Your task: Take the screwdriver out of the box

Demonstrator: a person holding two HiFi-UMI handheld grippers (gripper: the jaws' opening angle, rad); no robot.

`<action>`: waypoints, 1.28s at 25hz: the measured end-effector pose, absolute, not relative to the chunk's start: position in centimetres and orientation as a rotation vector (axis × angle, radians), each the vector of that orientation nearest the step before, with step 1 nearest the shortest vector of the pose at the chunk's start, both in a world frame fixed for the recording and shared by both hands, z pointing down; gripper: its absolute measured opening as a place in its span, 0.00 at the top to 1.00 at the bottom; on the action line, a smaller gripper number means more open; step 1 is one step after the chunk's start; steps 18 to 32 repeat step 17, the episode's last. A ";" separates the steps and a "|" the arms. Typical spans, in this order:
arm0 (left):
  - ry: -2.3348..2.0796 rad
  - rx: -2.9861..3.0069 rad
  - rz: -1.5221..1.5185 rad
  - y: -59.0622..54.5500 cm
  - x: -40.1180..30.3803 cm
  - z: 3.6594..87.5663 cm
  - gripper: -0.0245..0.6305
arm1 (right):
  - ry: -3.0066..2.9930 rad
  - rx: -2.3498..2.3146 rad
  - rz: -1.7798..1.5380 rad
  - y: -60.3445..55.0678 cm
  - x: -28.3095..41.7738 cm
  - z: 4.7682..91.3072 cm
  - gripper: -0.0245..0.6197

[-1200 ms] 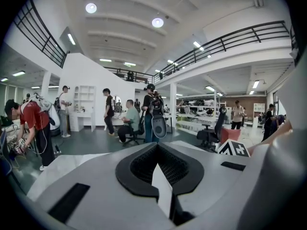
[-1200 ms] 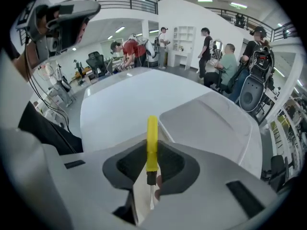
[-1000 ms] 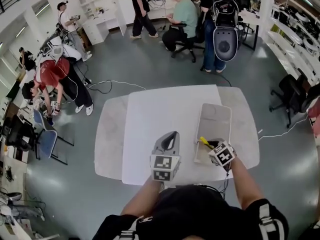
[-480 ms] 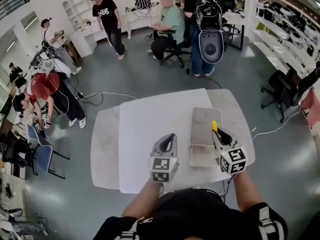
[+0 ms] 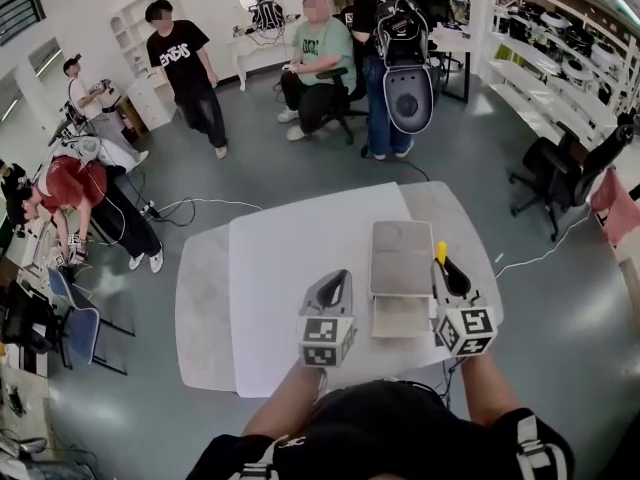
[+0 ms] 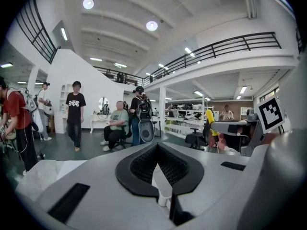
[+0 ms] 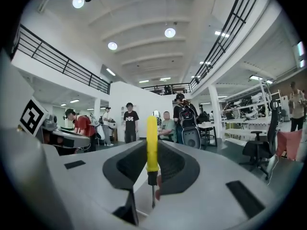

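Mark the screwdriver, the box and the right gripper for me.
screwdriver (image 7: 152,143), right gripper view, on its yellow handle.
box (image 5: 402,258), head view, on its grey upper panel.
right gripper (image 5: 446,271), head view, between the fingertips that hold the screwdriver.

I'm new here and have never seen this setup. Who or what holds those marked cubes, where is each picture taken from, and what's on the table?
No robot: a person holds a two-jaw gripper in each hand; the marked cubes are part of them. One picture comes from a camera on the person's head, looking down; the other two from cameras riding on the grippers, looking along their jaws. On the white table lies an open grey box. The right gripper clamps a yellow-handled screwdriver, outside the box. The left gripper holds nothing.
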State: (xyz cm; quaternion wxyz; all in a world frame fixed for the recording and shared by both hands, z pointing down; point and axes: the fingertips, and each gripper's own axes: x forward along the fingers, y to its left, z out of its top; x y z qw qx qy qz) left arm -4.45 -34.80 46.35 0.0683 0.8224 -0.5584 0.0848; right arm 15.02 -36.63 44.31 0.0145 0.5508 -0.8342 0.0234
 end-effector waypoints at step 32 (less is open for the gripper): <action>-1.664 2.469 0.237 -34.3 -5.2 46.6 0.94 | -2.604 1.682 0.065 -36.1 13.4 44.2 0.86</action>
